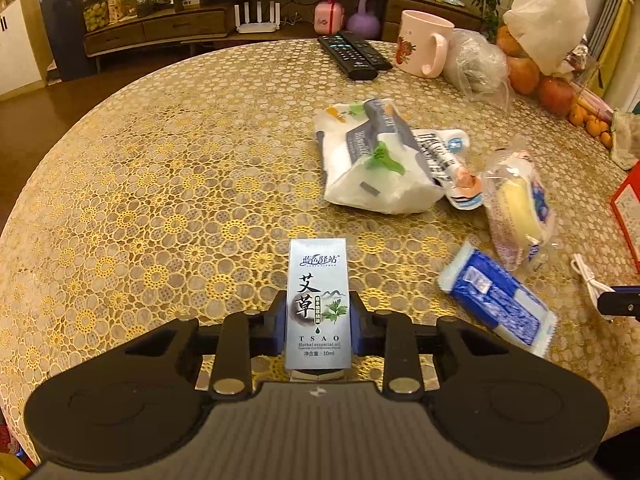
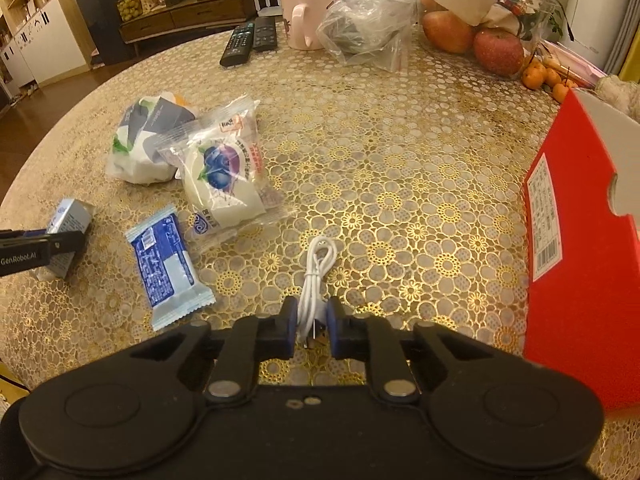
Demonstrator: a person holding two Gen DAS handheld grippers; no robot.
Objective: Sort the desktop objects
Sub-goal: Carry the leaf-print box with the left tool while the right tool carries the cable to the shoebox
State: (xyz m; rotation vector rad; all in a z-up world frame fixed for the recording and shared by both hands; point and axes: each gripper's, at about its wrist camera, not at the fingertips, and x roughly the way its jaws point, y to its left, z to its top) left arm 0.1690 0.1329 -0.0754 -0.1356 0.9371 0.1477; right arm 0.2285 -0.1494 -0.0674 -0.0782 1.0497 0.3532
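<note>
My left gripper (image 1: 319,320) is shut on a small silver herbal oil box (image 1: 318,300), held upright over the table; the box also shows at the left of the right wrist view (image 2: 68,220). My right gripper (image 2: 312,322) is shut on a coiled white USB cable (image 2: 316,276) that lies on the table. A blue snack packet (image 1: 496,300) (image 2: 166,260), a blueberry bread packet (image 2: 224,176) (image 1: 520,208) and a white tissue pack (image 1: 372,160) (image 2: 148,140) lie between the grippers.
A red box (image 2: 580,240) stands at the right. At the far side are two black remotes (image 1: 354,54), a pink mug (image 1: 424,42), a clear plastic bag (image 2: 368,28) and apples (image 2: 498,52) with small oranges. The table's patterned gold cloth (image 1: 160,200) spreads left.
</note>
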